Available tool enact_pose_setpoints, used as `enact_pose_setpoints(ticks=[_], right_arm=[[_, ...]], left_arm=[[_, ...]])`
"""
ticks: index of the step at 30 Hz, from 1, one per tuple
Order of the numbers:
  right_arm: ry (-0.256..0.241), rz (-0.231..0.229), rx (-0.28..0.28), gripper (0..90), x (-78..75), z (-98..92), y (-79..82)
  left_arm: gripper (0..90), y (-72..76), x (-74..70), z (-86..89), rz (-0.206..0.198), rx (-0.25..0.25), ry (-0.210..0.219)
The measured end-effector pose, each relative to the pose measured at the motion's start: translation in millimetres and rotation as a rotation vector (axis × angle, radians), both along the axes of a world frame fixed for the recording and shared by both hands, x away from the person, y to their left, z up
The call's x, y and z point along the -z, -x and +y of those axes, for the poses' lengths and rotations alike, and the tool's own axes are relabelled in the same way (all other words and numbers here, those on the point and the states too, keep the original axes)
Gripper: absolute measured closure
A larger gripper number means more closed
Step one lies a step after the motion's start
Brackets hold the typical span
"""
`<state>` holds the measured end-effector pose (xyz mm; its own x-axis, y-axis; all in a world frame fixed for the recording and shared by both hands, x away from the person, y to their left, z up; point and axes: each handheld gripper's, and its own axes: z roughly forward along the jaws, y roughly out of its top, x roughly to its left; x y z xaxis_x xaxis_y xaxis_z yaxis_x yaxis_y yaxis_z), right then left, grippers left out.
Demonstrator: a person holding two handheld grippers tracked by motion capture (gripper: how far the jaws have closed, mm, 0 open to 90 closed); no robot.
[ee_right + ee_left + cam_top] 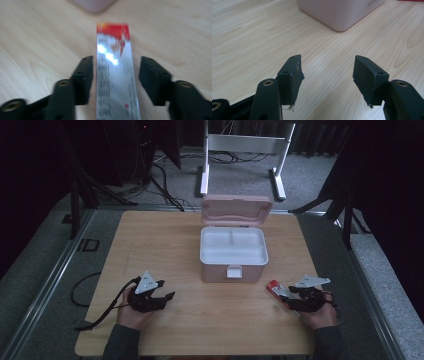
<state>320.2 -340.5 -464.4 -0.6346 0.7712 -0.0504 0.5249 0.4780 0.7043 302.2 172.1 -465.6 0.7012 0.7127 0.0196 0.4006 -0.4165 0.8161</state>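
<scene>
Right tongs (115, 75) straddle a flat, glossy silver packet (115, 77) with a red far end, jaws spread, not pinching. Left tongs (328, 77) gape over bare table (249, 37), near an open pink box (233, 251).

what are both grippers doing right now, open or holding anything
Left gripper: open, empty, above bare table.
Right gripper: open, jaws straddling the red and silver packet, not clamped.

Your table (165, 245) is pale wood, matt with visible grain. The pink box (233, 252) looks like smooth plastic, white inside. The red-and-silver packet (116, 72) is glossy, throwing glare. Your gripper fingers (292, 75) are matt black, slightly scuffed plastic.
</scene>
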Motion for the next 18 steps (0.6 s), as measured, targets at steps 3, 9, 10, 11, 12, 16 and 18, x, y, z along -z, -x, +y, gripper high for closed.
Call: enact_pose_setpoints(ticks=[3,9,10,11,12,16,18], right_arm=[[-0.068,-0.047,0.002,41.7,-17.5,4.7,-6.7],[-0.162,-0.121,-0.034,44.6,-60.6,29.9,-31.8],[-0.167,-0.128,-0.044,44.9,-66.4,34.6,-36.1],[-0.170,-0.133,-0.048,45.1,-71.4,39.3,-40.7],[-0.170,-0.133,-0.048,45.1,-71.4,39.3,-40.7],[-0.205,-0.129,-0.061,47.8,-81.6,54.6,-64.1],[-0.185,-0.113,-0.042,47.9,-80.4,57.5,-71.9]], left_arm=[[39.4,-9.0,-4.5,-10.6,-0.002,0.021,-0.002],[38.5,-31.0,-15.6,-39.6,-0.014,0.057,-0.033],[38.2,-34.9,-17.4,-44.6,-0.015,0.068,-0.026],[38.2,-38.8,-18.8,-49.1,-0.018,0.072,-0.018],[38.3,-38.8,-18.8,-49.1,-0.018,0.072,-0.018],[38.9,-58.8,-20.6,-64.4,-0.004,0.079,0.004],[39.6,-64.7,-19.3,-70.8,0.001,0.095,0.002]])
